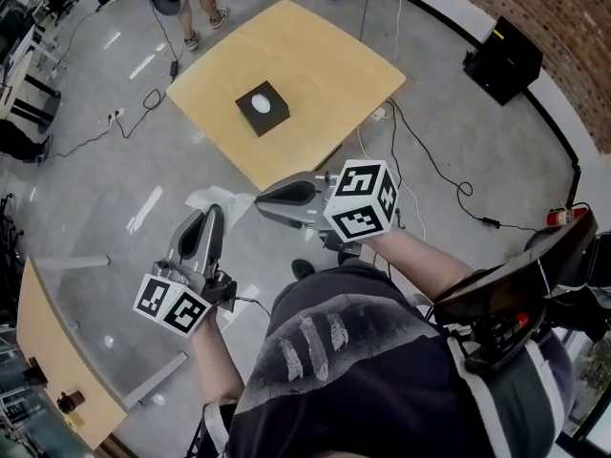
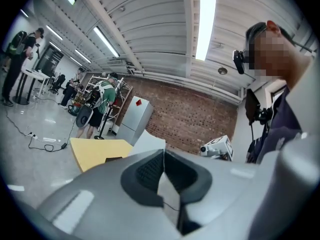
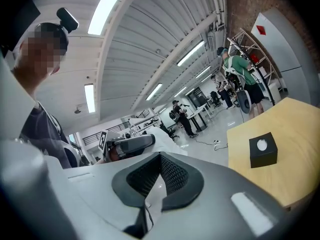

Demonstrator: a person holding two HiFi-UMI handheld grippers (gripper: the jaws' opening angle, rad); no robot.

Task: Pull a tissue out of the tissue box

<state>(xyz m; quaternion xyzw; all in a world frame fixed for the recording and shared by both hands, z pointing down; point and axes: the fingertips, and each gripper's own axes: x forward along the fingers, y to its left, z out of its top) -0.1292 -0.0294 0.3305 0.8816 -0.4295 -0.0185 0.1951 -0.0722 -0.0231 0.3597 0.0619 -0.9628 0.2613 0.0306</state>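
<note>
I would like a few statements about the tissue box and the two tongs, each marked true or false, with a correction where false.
1. A black tissue box stands on the wooden table. True.
2. White tissue shows in the box's top opening. True.
3. The left tongs hold a tissue. False: they are shut with nothing between them.
4. The right tongs touch the box. False: they are apart from it, close to the person's body, and shut on nothing.

A wooden table stands on a grey floor, brick wall behind, strip lights overhead
</note>
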